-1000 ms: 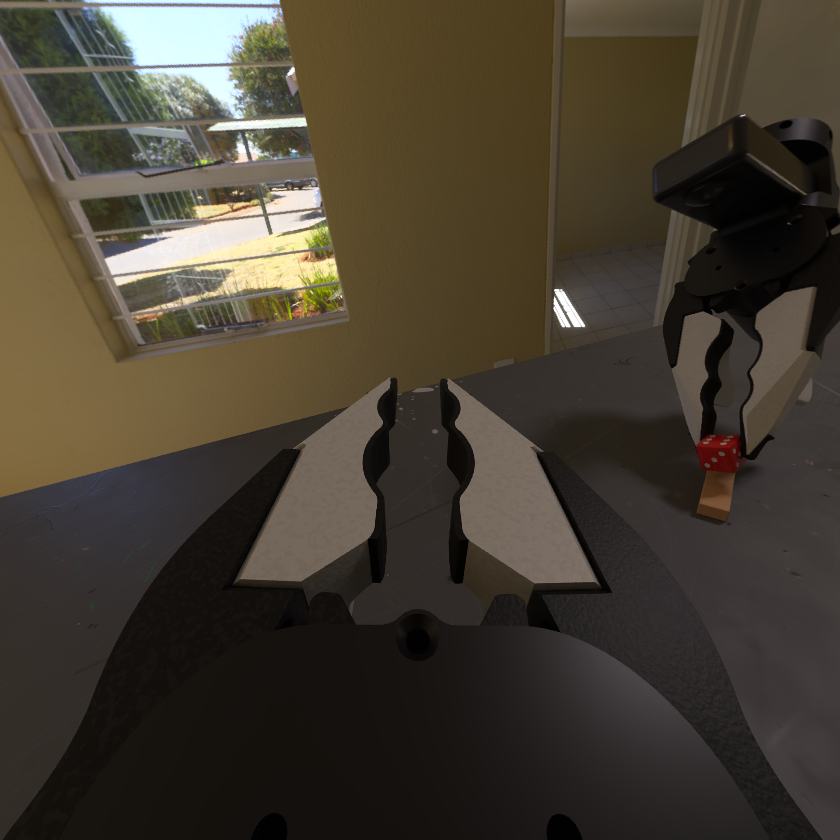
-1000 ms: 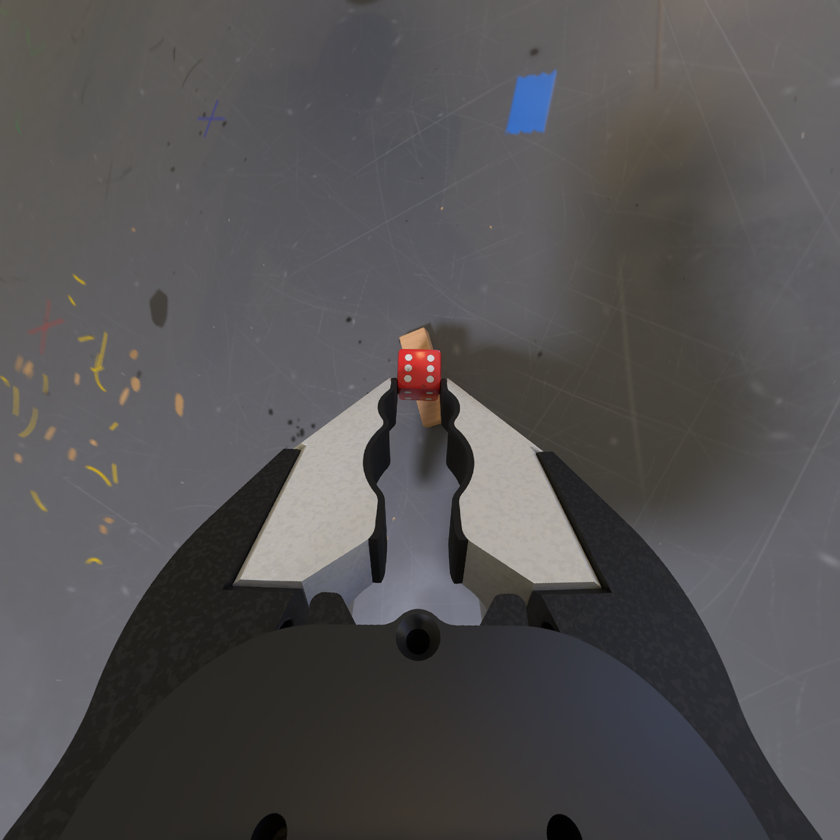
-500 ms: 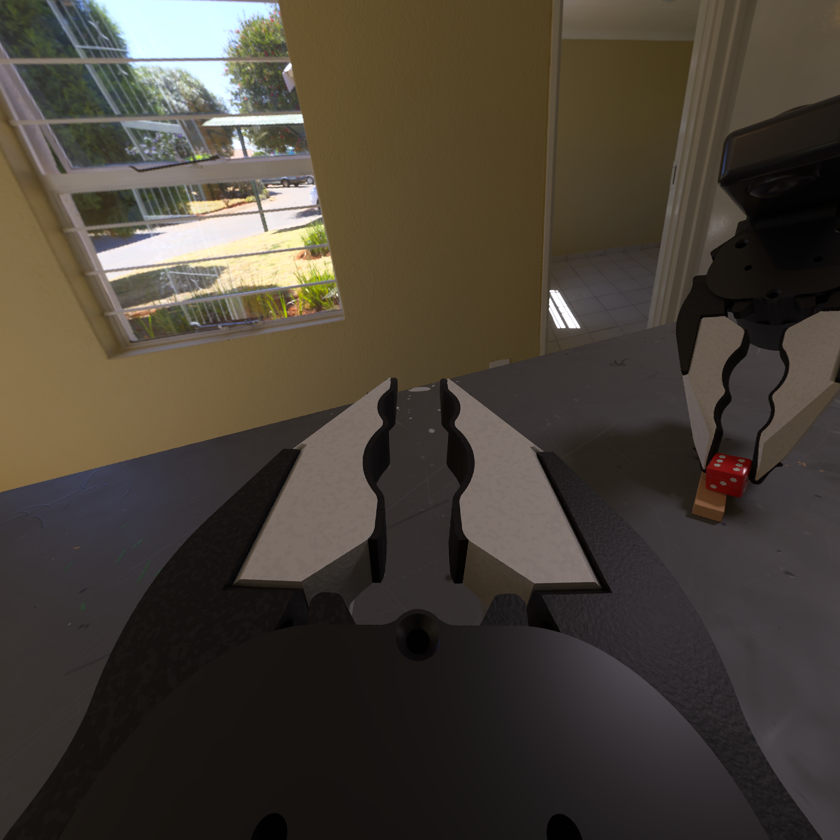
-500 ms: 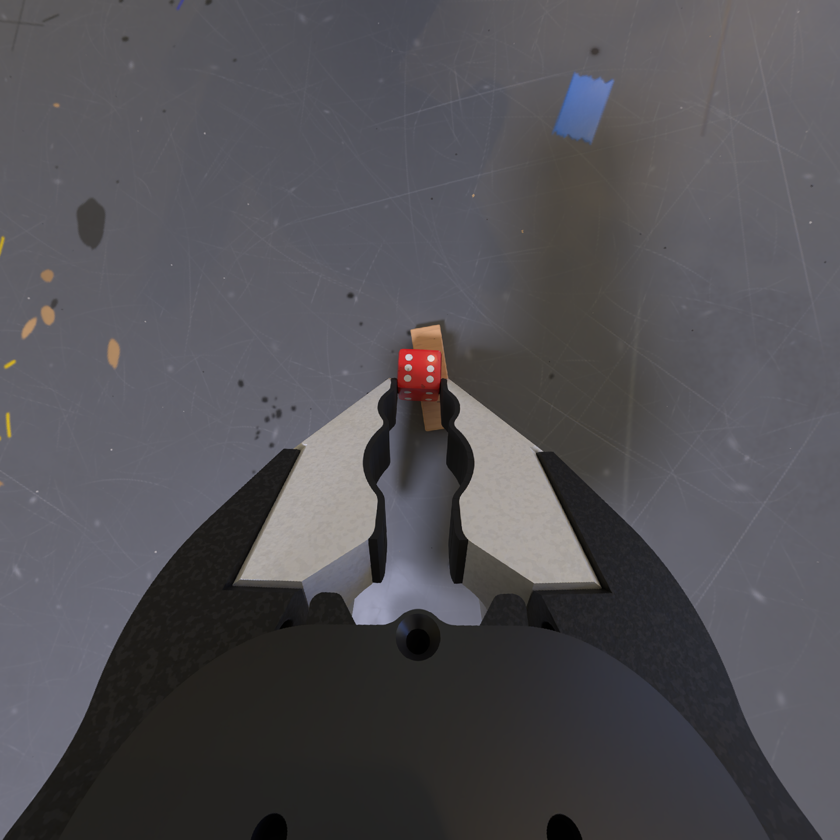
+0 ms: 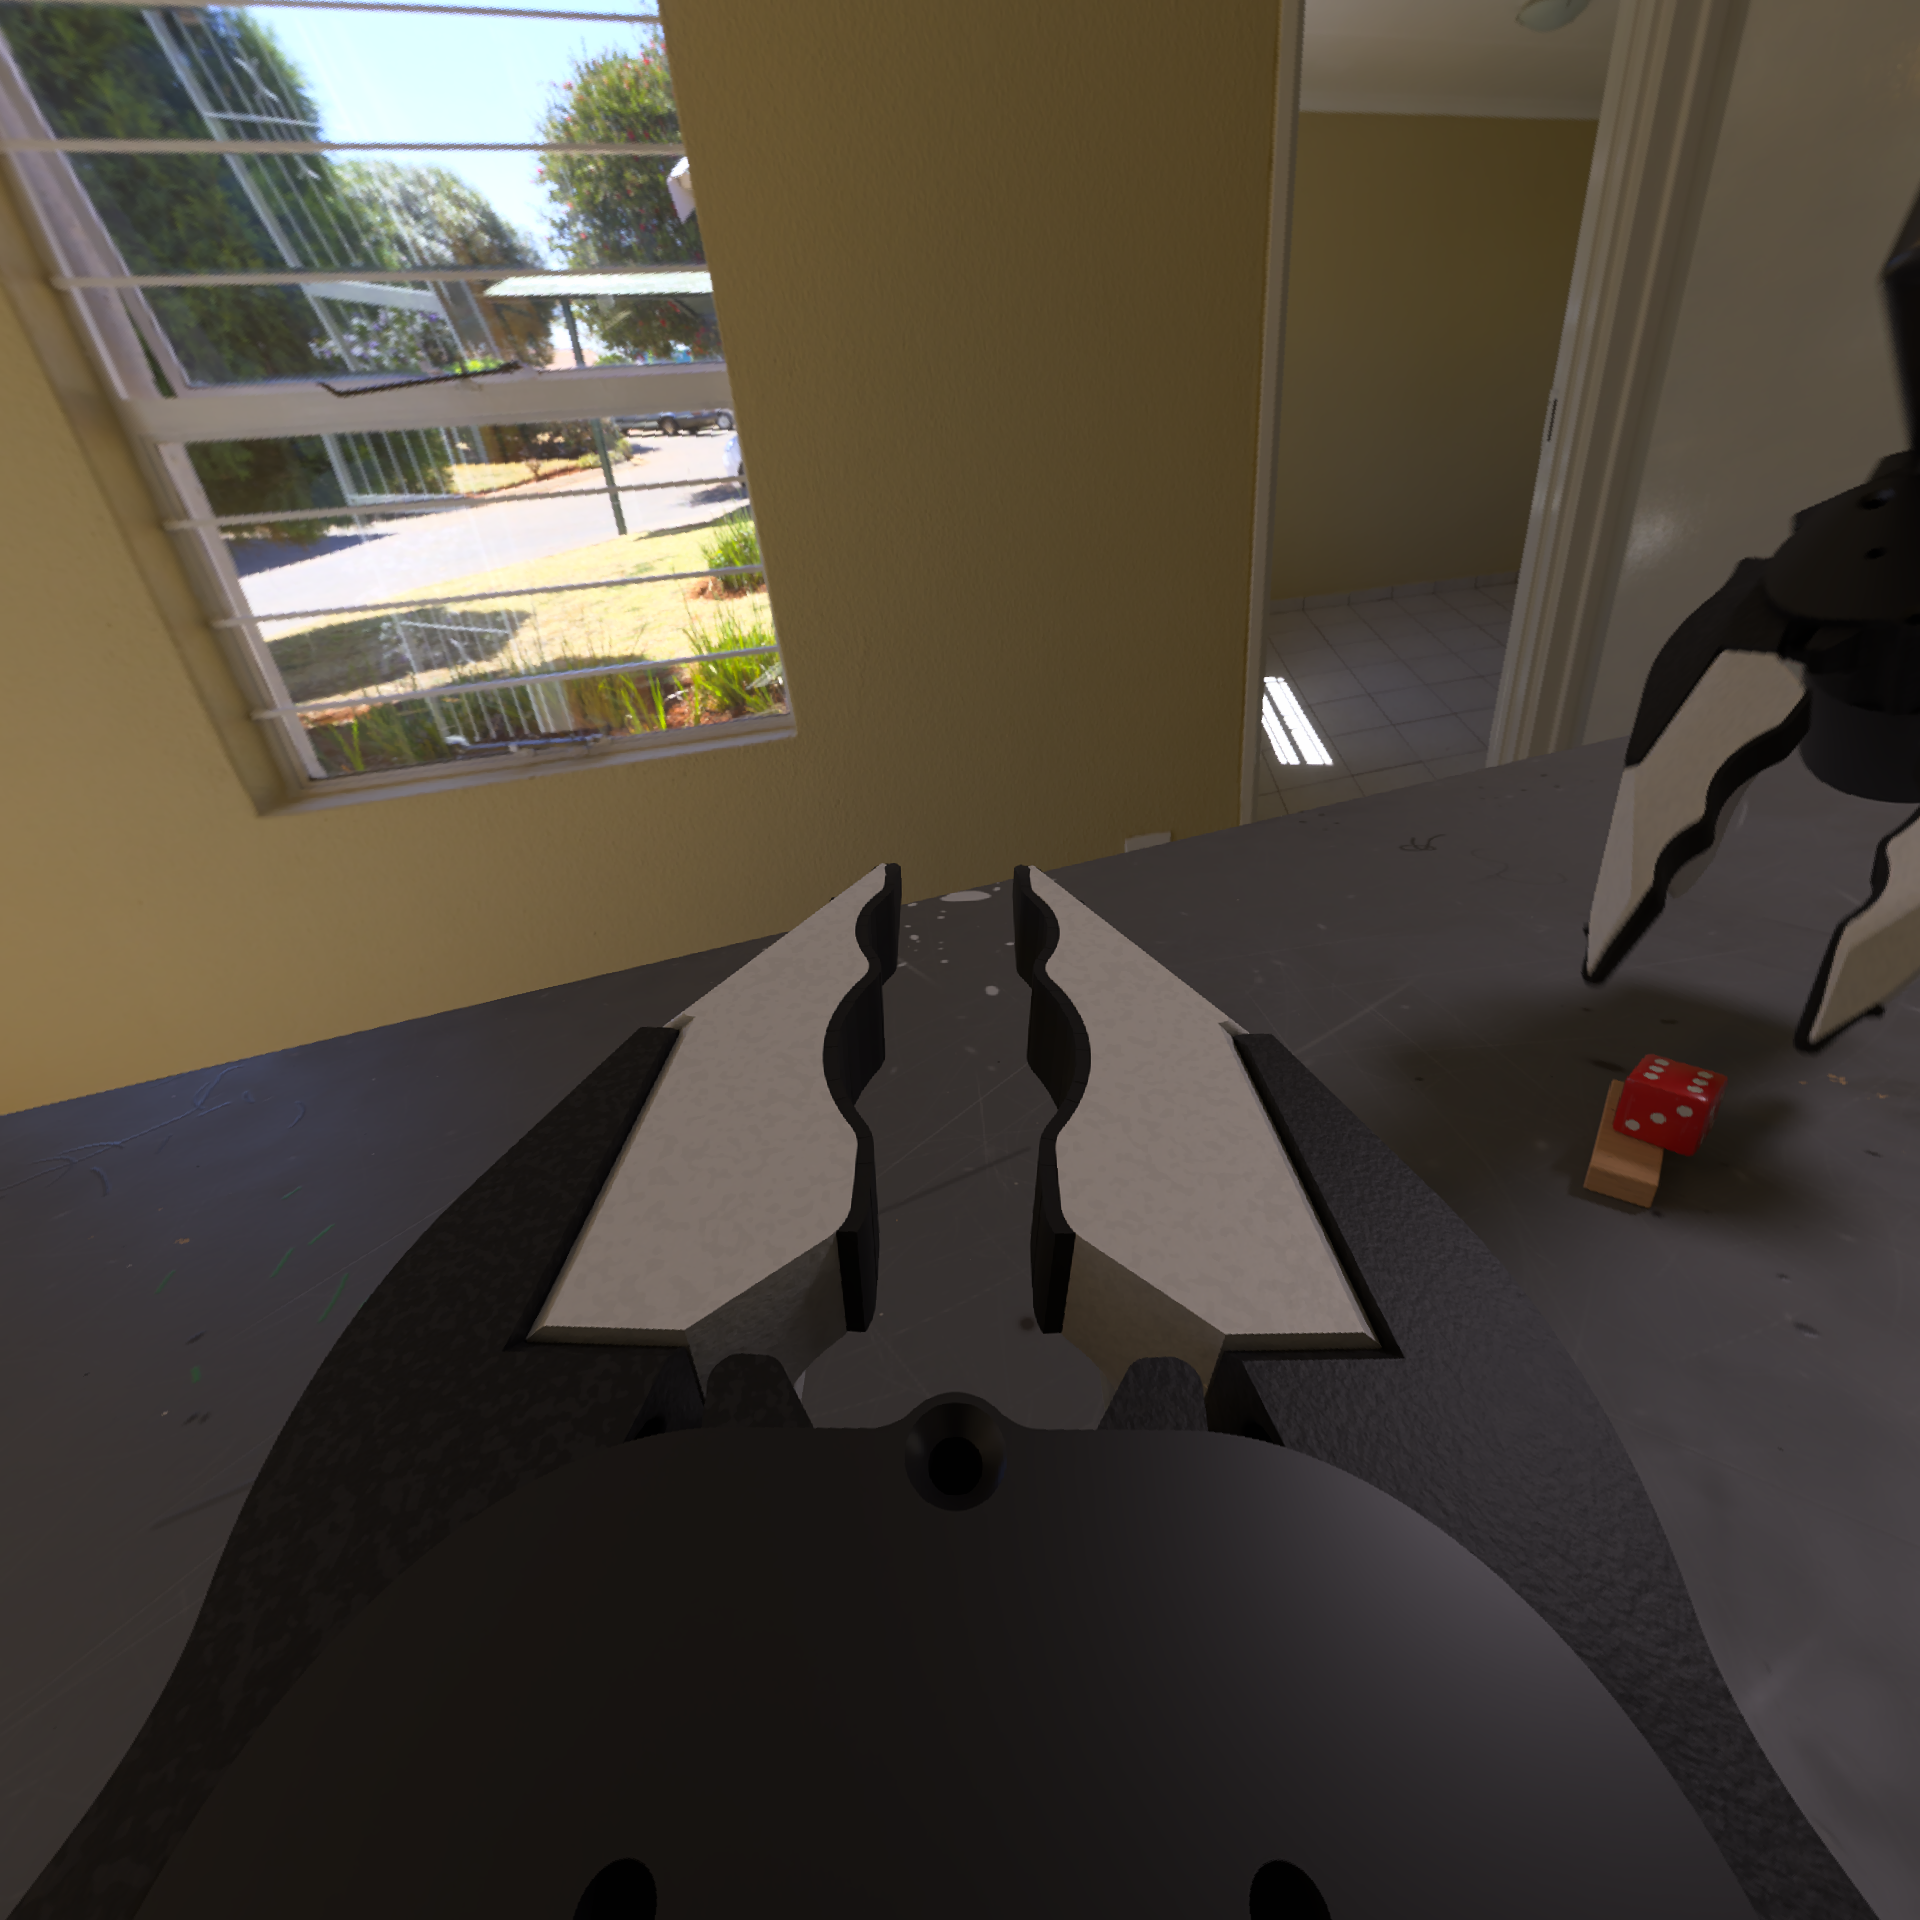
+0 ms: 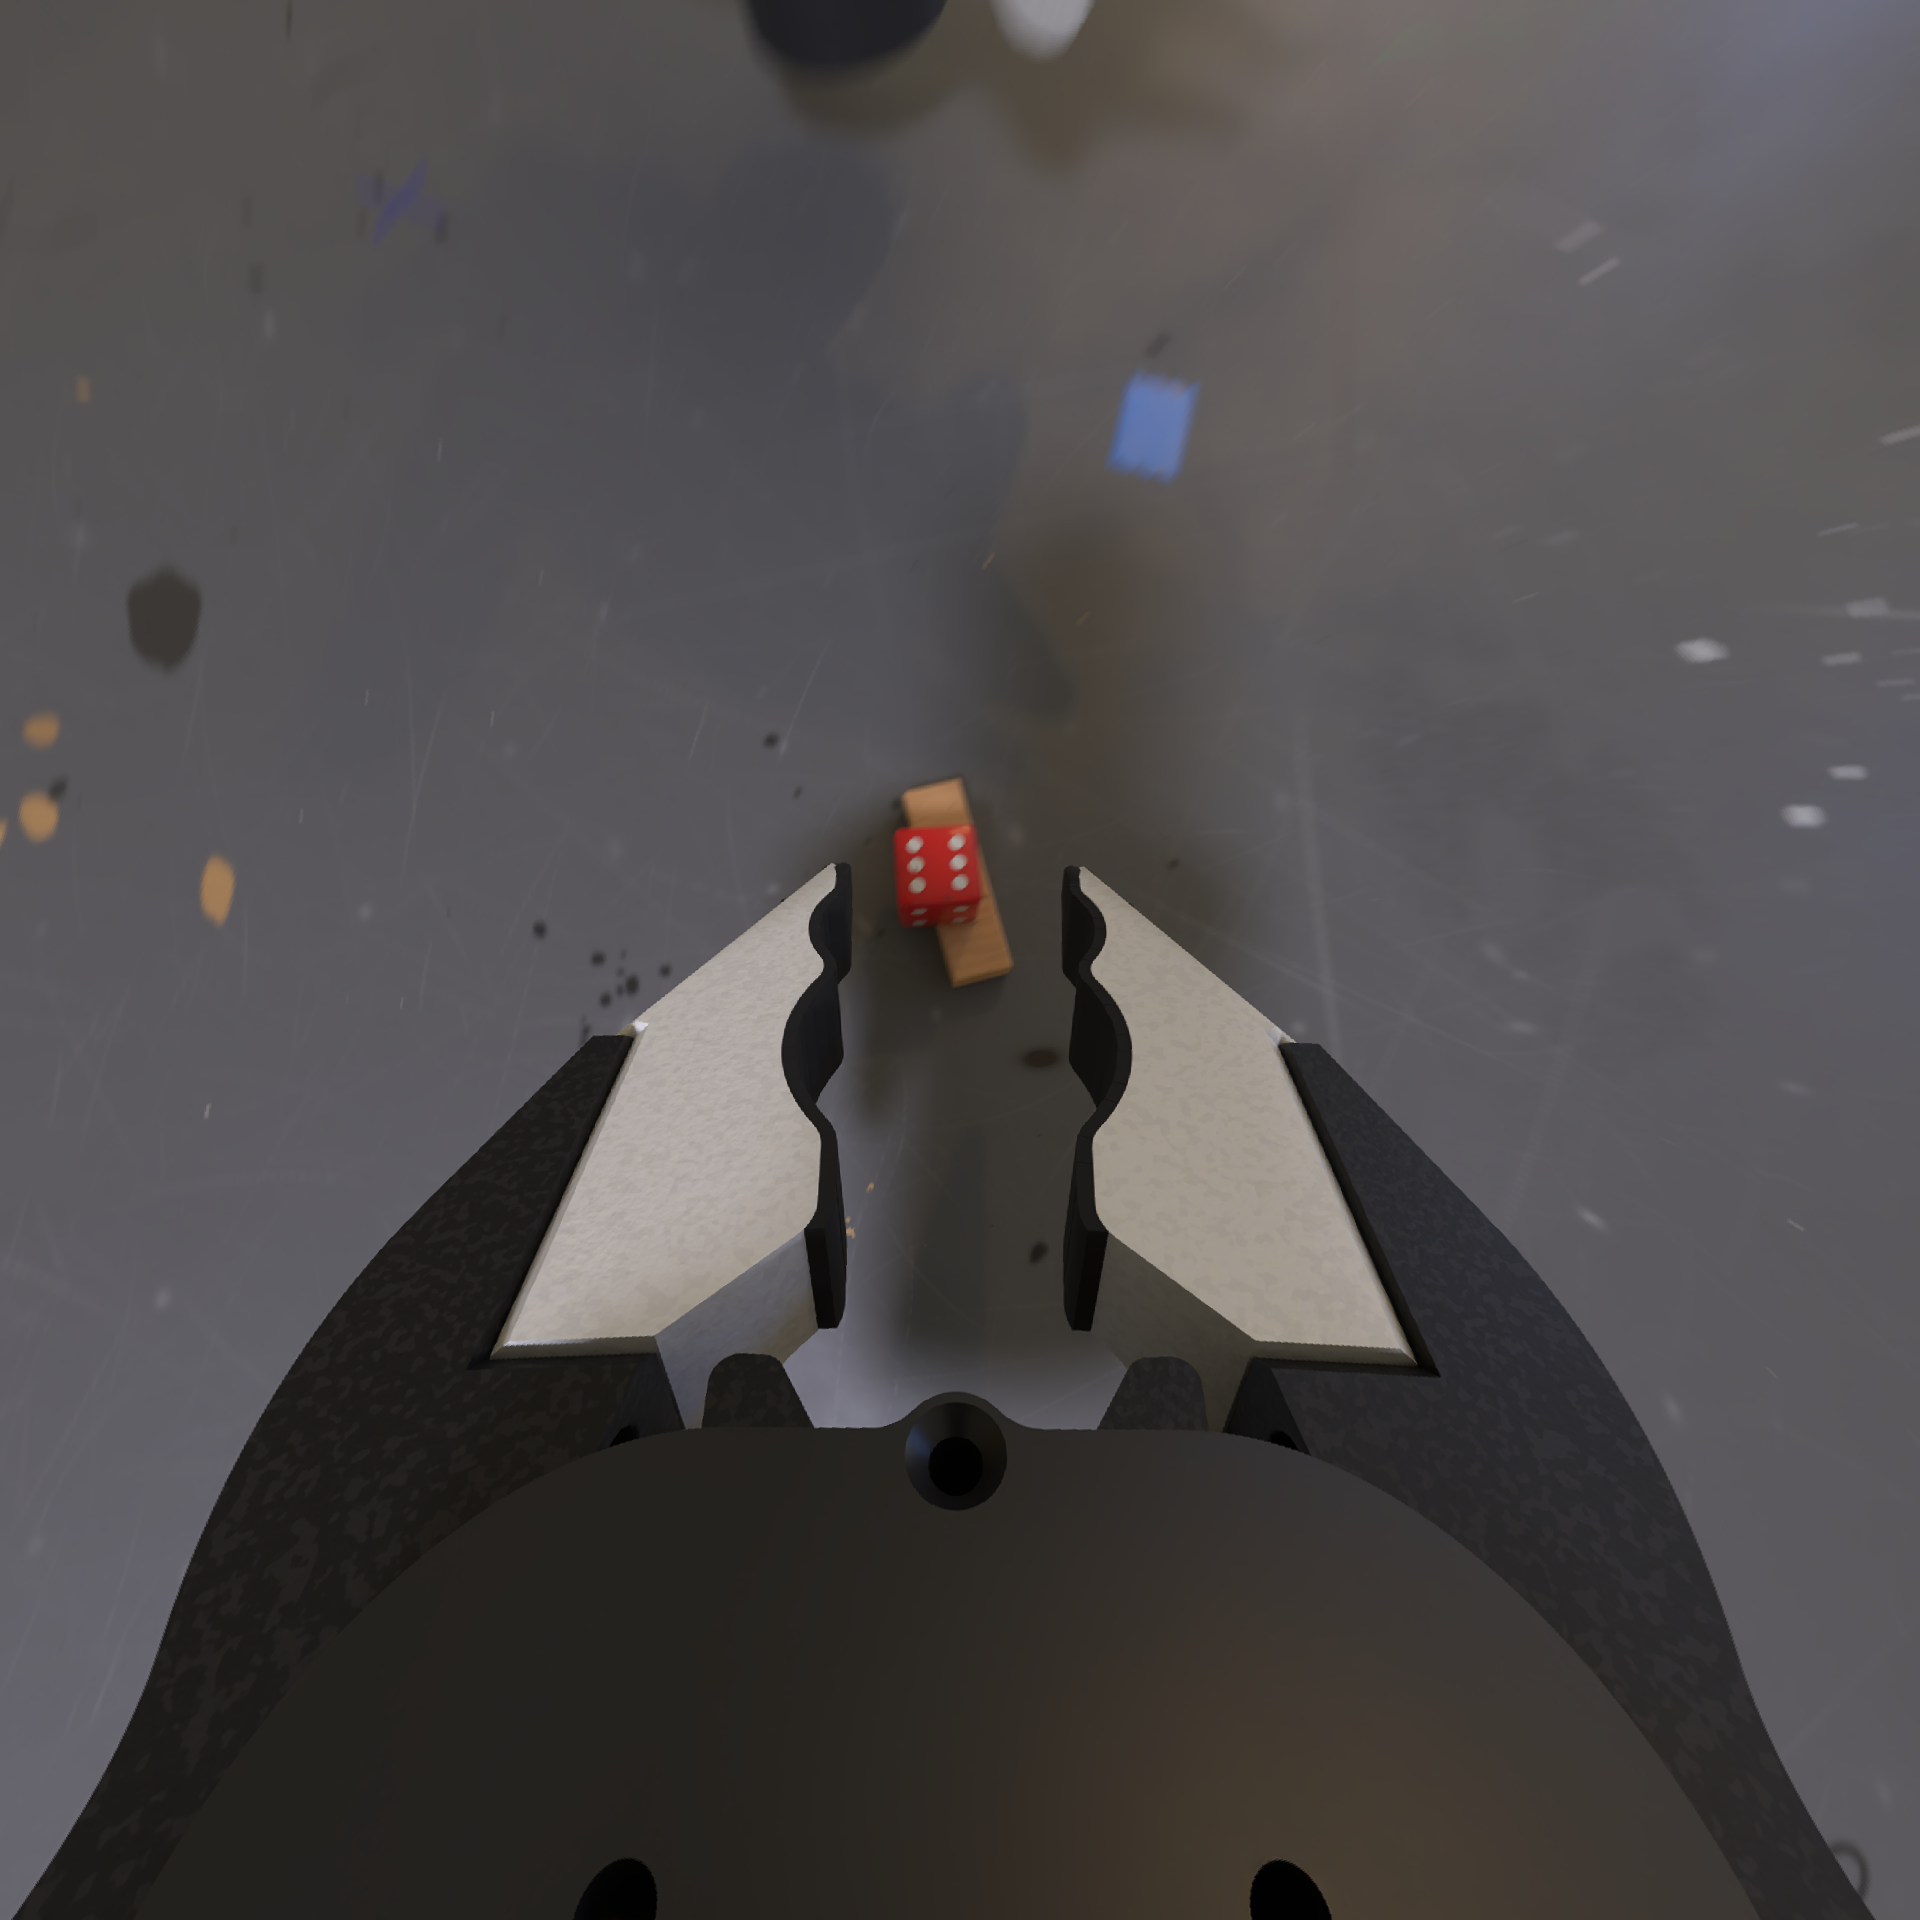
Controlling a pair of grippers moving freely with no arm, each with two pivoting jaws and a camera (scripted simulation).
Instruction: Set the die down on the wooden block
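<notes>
The red die (image 6: 935, 875) now rests free on the wooden block (image 6: 961, 891), tilted and overhanging its side, on the grey table (image 6: 1455, 935). The right tool (image 6: 956, 878), which pinched it half a second ago, has spread apart and lifted clear. The left tool (image 5: 956, 883) stays slightly parted, empty.

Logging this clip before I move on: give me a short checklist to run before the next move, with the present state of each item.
1. Die released: ok, right gripper jaws stand apart, nothing between them.
2. Die on the wooden block: ok, though it overhangs one long edge.
3. Die sitting flat: not ok, the left wrist view shows the die tilted on the block.
4. Right gripper clear of the die: ok, tips above it.
5. Left gripper out of the way: ok, empty, off to the side.
6. Die stable: cannot tell.
</notes>
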